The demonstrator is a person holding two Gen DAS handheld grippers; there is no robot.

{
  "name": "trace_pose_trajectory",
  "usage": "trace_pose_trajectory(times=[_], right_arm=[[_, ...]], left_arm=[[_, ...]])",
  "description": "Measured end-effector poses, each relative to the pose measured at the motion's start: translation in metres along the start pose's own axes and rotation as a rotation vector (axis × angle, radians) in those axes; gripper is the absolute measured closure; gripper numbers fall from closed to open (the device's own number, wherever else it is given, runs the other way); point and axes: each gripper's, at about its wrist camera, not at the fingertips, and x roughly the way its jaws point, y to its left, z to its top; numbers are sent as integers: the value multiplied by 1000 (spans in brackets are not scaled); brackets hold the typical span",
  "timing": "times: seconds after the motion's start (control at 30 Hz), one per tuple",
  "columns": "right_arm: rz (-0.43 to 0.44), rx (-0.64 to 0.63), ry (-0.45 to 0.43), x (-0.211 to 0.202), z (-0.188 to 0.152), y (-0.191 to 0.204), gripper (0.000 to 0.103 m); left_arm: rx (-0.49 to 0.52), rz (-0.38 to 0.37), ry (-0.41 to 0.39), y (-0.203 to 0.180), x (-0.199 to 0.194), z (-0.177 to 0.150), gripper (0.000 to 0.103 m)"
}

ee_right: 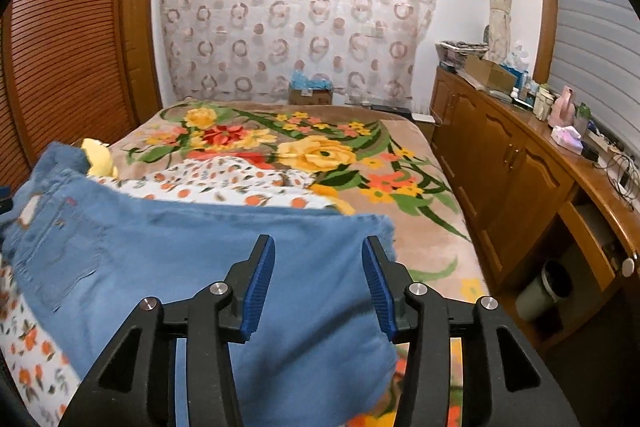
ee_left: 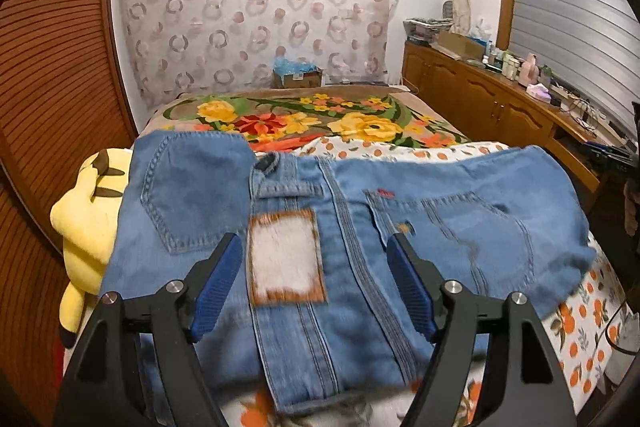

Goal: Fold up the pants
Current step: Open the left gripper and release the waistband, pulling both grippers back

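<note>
Jeans (ee_left: 328, 227) are lying folded on the bed (ee_right: 360, 167), waistband and pockets showing. Left claw (ee_left: 316, 247) and right claw (ee_right: 318, 247) are hovering released, gripping nothing. Further folding likely remaining.

No writing is legible; the patch (ee_left: 286, 261) on the jeans (ee_left: 360, 227) is blurred blank

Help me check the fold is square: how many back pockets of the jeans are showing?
2. One pocket lies at the jeans' left end beside the yellow plush toy; the other pocket sits right of the waistband patch. Folded layers may hide others.
</note>
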Motion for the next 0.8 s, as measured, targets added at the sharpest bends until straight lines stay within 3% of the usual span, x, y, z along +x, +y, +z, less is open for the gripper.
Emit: trace_pose_trajectory(times=[0.43, 0.8], right_arm=[[77, -22, 56, -40, -51, 24, 49], [163, -40, 98, -45, -49, 29, 49]], left_arm=[[10, -21, 26, -6, -23, -50, 27], [-2, 0, 31, 5, -40, -77, 27]])
